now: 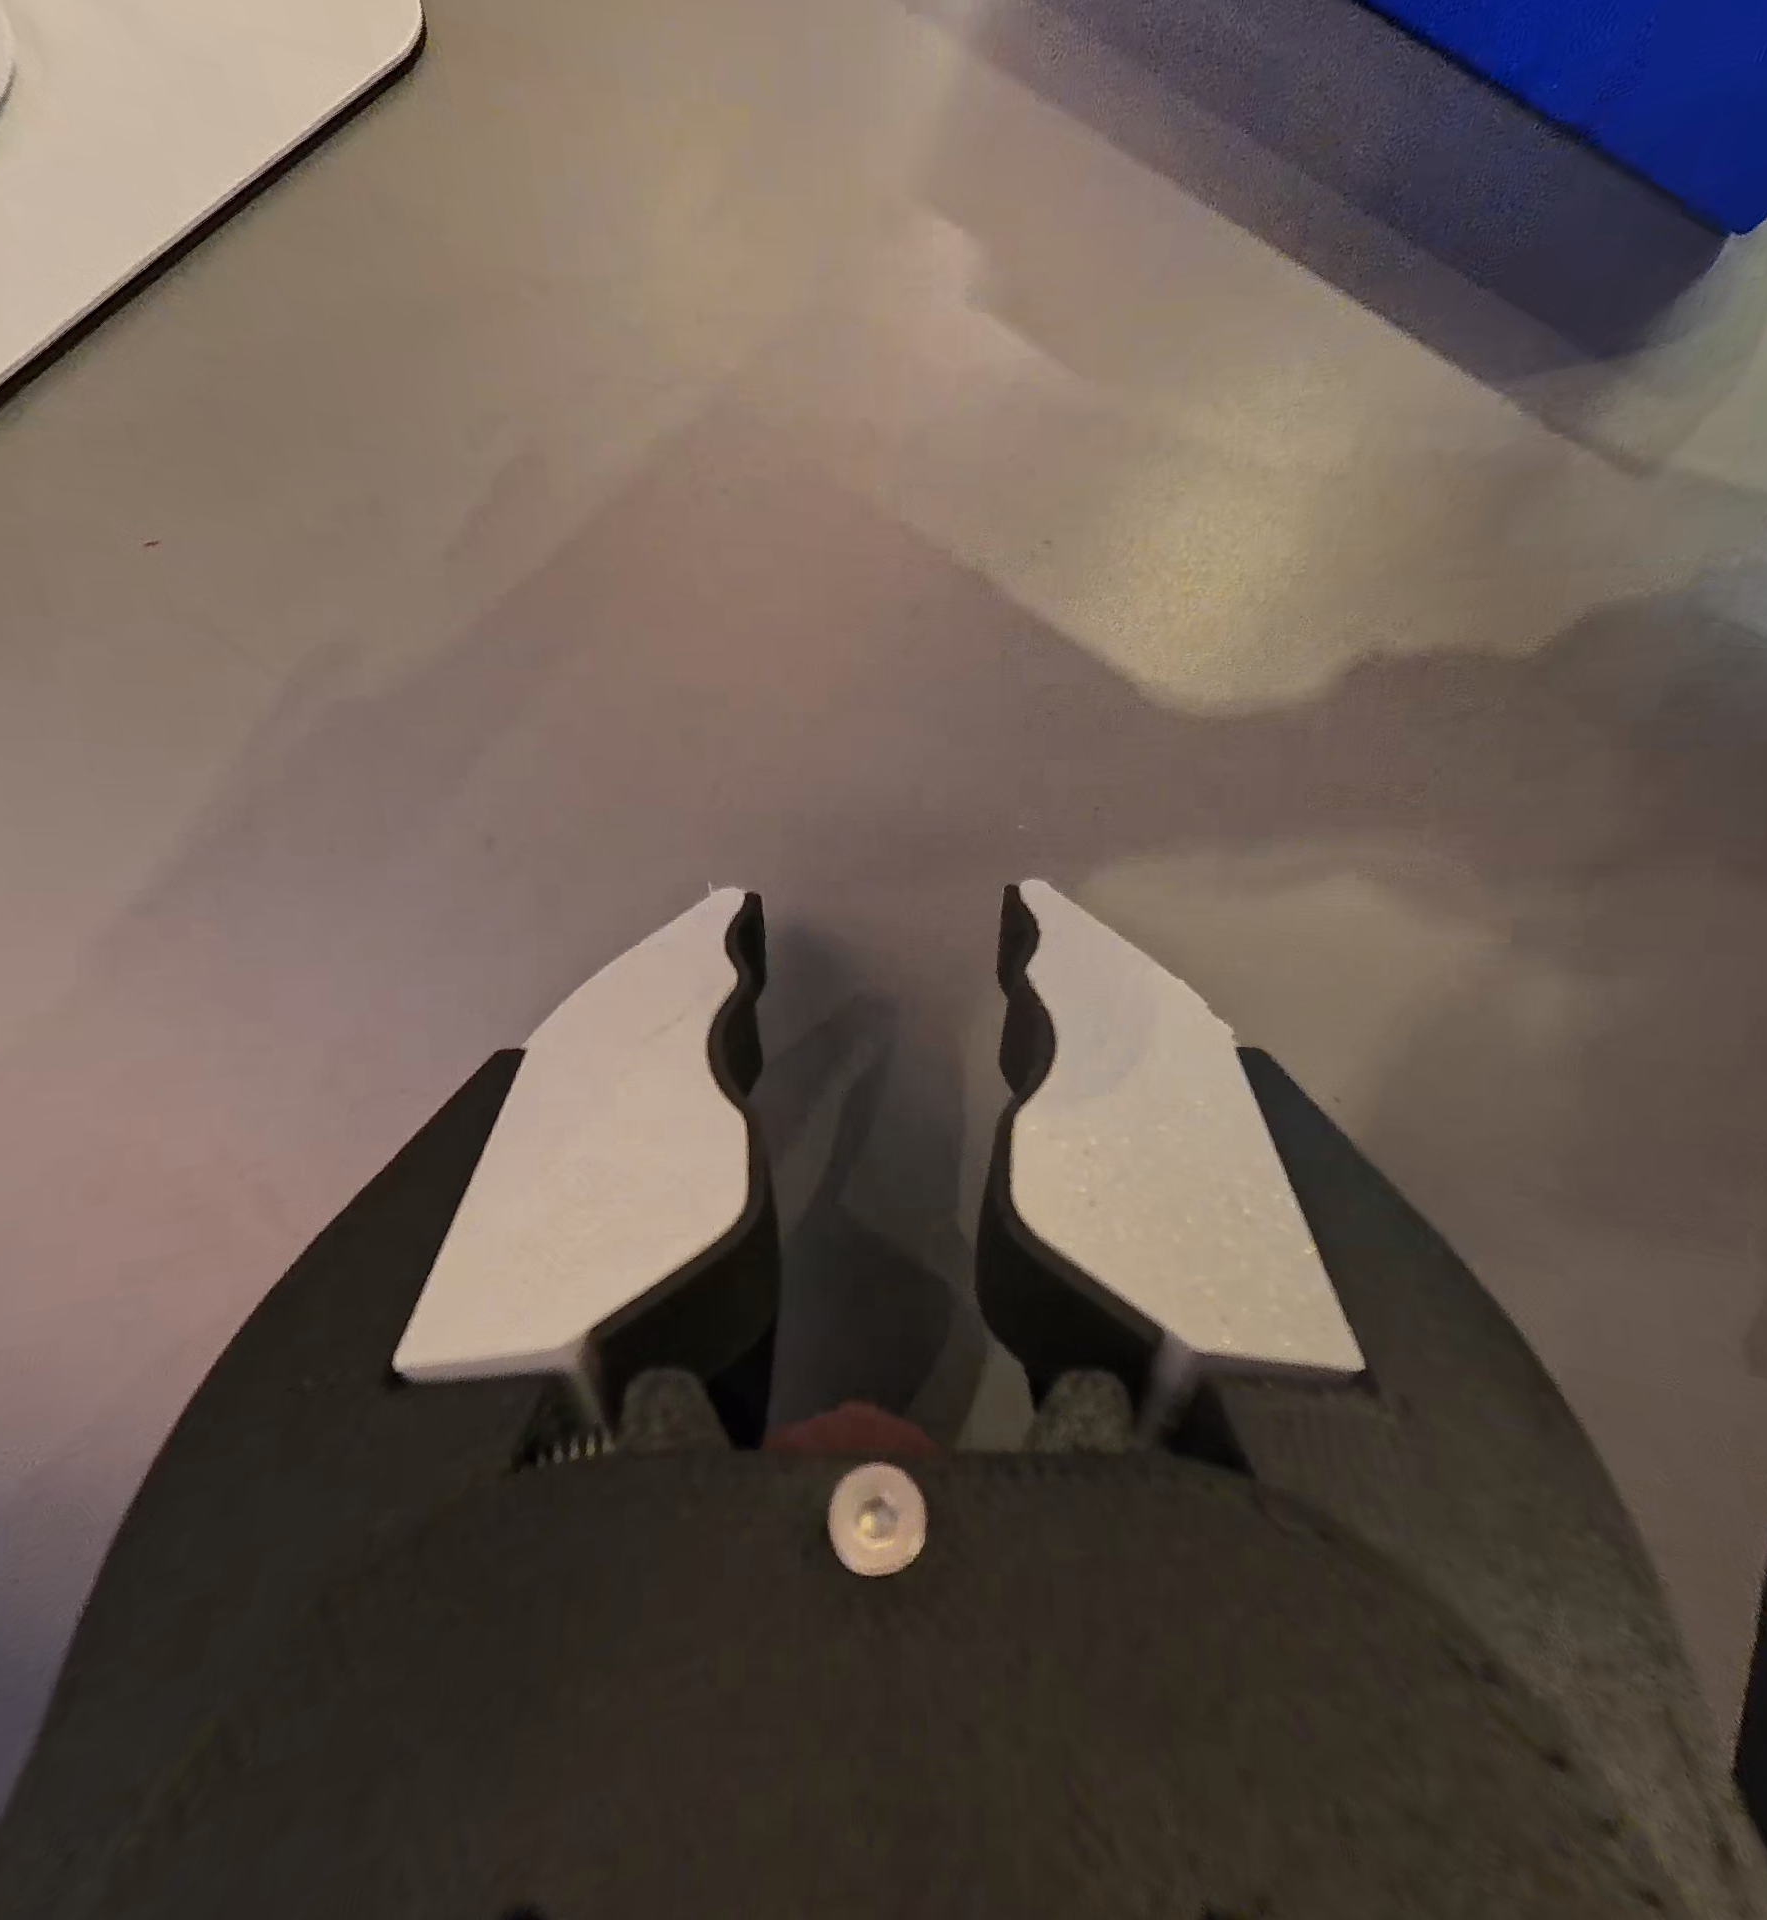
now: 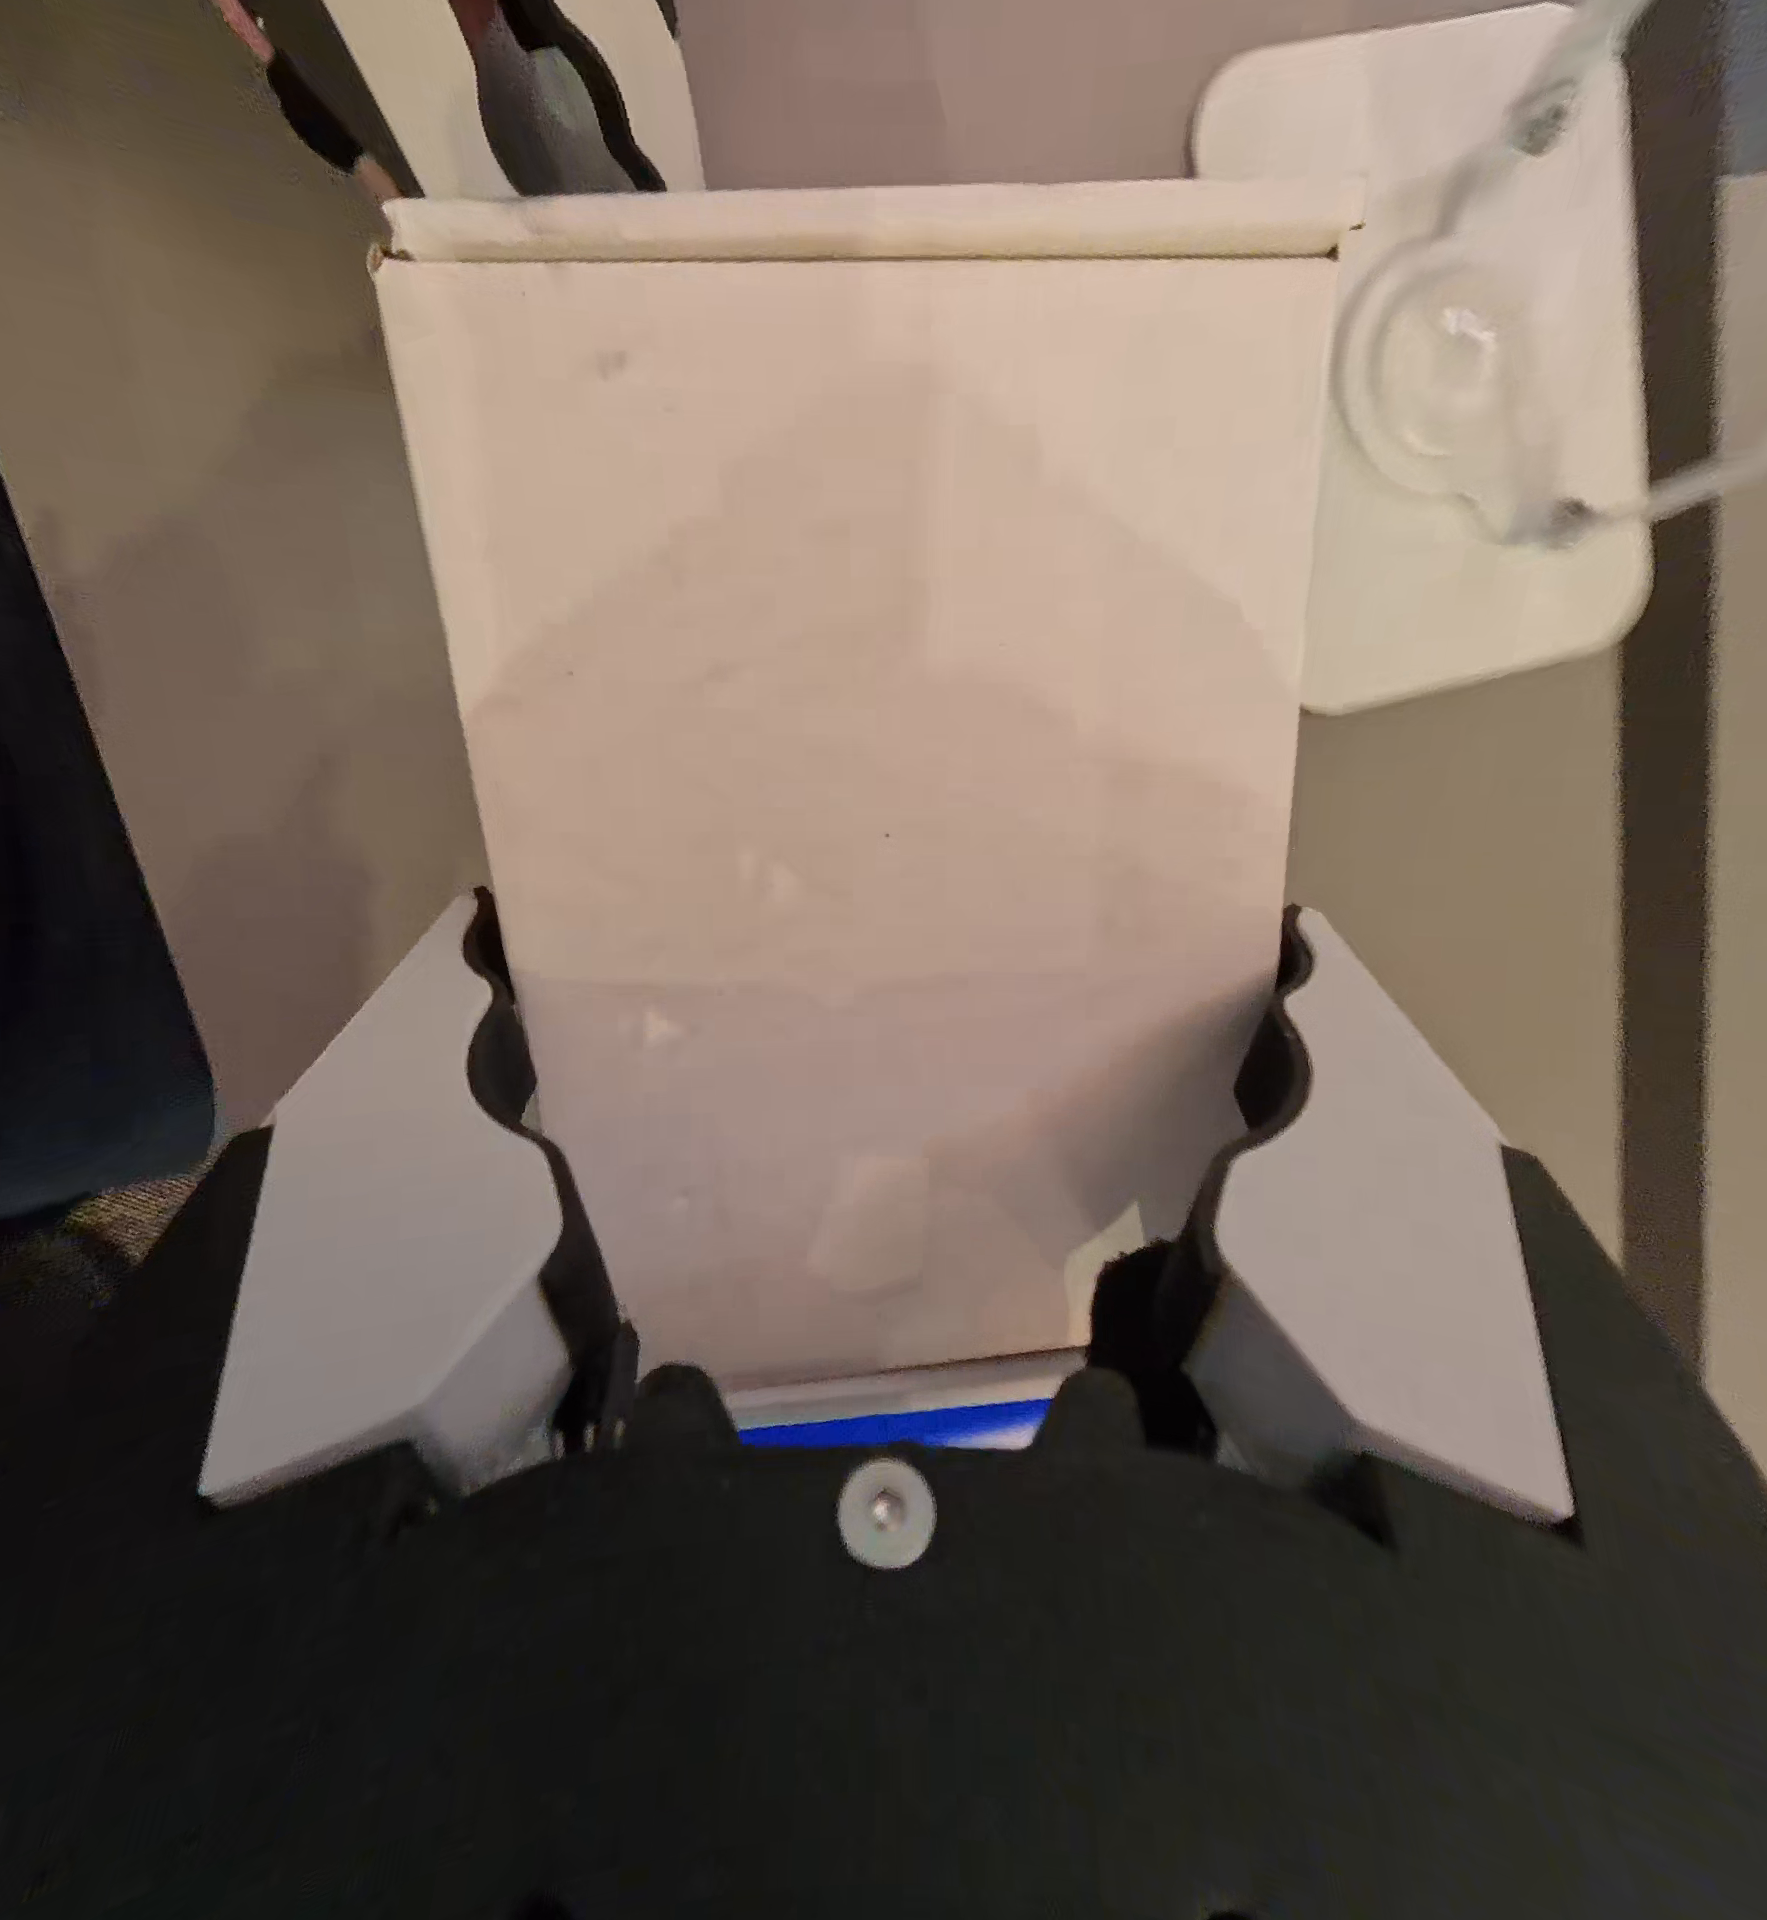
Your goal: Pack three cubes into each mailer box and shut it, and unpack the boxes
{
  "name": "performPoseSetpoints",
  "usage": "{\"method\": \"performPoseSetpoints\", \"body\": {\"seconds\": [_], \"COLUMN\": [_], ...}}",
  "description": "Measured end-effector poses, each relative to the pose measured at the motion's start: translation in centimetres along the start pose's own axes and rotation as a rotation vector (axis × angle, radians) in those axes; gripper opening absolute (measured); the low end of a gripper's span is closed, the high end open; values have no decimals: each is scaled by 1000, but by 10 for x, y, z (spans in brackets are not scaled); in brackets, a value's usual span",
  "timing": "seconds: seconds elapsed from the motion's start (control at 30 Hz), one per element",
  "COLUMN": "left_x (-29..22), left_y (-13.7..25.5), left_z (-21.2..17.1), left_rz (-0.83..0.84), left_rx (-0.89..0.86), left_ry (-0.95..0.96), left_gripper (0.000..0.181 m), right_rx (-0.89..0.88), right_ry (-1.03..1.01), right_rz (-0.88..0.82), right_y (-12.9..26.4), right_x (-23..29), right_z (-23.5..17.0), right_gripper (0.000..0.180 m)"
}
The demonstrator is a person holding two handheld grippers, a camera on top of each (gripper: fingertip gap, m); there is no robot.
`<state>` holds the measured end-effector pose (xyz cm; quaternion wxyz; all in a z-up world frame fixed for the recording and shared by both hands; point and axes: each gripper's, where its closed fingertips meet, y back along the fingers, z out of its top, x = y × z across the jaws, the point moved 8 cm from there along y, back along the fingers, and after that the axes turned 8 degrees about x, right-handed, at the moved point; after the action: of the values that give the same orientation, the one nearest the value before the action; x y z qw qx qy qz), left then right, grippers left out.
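While the right gripper [image 2: 884, 977] spreads wide with both fingers pressed to the sides of one closed white cardboard mailer box [image 2: 858, 675], the left gripper [image 1: 881, 904] hangs partly open and empty over the grey tabletop [image 1: 443, 727]. One white square pad [image 2: 1461, 260] carrying clear plastic pieces lies just beside the box. A single blue shape [image 1: 1637, 94] is cut off at the left view's corner, and no cube can be made out.

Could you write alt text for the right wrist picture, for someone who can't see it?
The right gripper clamps a white mailer box between its two fingers, over a grey table. A white pad bearing a clear plastic piece lies to the right.
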<state>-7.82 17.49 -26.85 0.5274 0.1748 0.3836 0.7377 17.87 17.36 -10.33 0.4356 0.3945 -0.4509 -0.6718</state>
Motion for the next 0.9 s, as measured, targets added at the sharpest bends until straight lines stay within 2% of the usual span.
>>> {"method": "performPoseSetpoints", "body": {"seconds": [0.17,0.3,0.4,0.57,0.67,0.77,0.83,0.9], "left_x": [1,3,3,2,2,2,1,1], "left_y": [-5,-4,-6,-7,-7,-7,-7,-8], "left_z": [0,0,0,0,0,0,0,0], "left_rz": [6,-3,1,16,22,28,31,35], "left_rx": [46,40,59,64,65,66,67,68], "left_ry": [12,31,24,13,13,8,7,5], "left_gripper": [43,42,42,41,40,40,40,40], "right_rx": [146,344,400,516,512,590,583,613], "right_ry": [-46,-92,-111,-78,-39,27,20,52], "right_rz": [-121,-142,-118,-54,1,44,100,54], "right_y": [72,86,77,38,10,-20,-26,-26], "right_x": [-1,13,25,38,41,45,44,39], "right_z": [-90,-170,-210,-251,-261,-267,-264,-263], "right_gripper": [138,138,138,139,138,139,131,131]}}
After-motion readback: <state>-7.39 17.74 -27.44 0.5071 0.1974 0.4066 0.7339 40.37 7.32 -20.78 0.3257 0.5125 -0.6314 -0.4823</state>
